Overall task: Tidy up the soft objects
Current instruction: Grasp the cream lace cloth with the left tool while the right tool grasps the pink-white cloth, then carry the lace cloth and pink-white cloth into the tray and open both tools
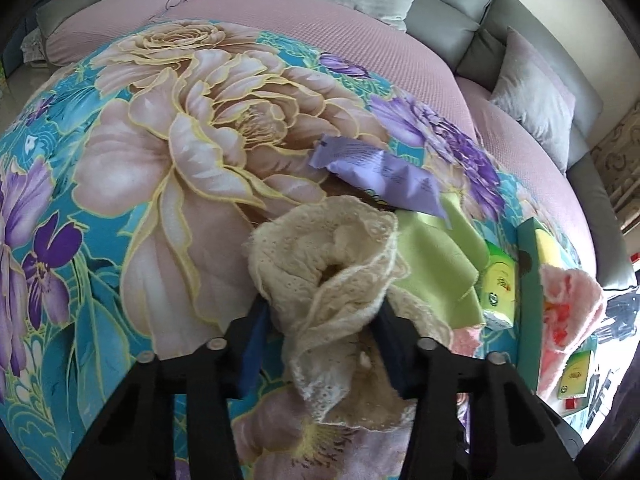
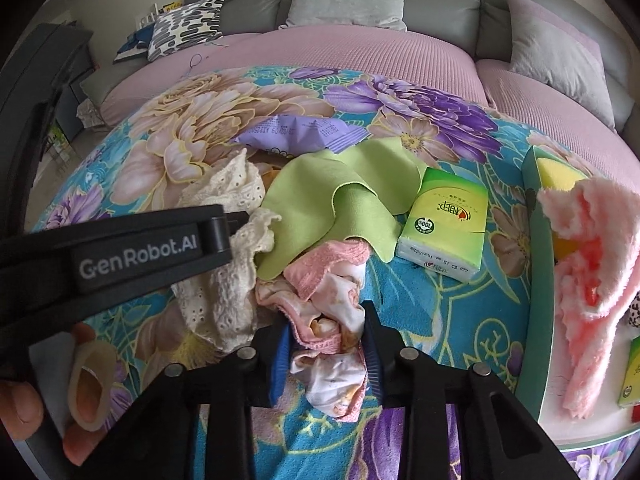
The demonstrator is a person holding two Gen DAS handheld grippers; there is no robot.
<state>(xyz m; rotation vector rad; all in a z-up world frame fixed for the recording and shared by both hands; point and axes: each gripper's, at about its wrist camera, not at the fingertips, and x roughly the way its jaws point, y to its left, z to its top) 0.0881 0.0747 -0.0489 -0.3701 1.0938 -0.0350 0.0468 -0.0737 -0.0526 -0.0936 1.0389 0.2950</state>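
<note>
Where the left wrist view looks down, a floral blanket [image 1: 140, 184] in teal, pink and purple is seen spread over a pink textured sofa seat [image 1: 320, 28] with grey cushions behind. The left gripper [image 1: 320, 320] is clamped on a cream lace cloth [image 1: 328, 264], bunched and eyelet-edged, its length running from near to far. A lilac packet [image 1: 380, 172] and a green cloth [image 1: 436, 264] lie just beyond.

From the right wrist view, the right gripper [image 2: 326, 344] is closed on a crumpled pink-trimmed white garment [image 2: 332, 300], lying near-to-far beside the green cloth. A tissue pack [image 2: 444, 224] lies to the right, near a fluffy pink towel [image 2: 592, 272].
</note>
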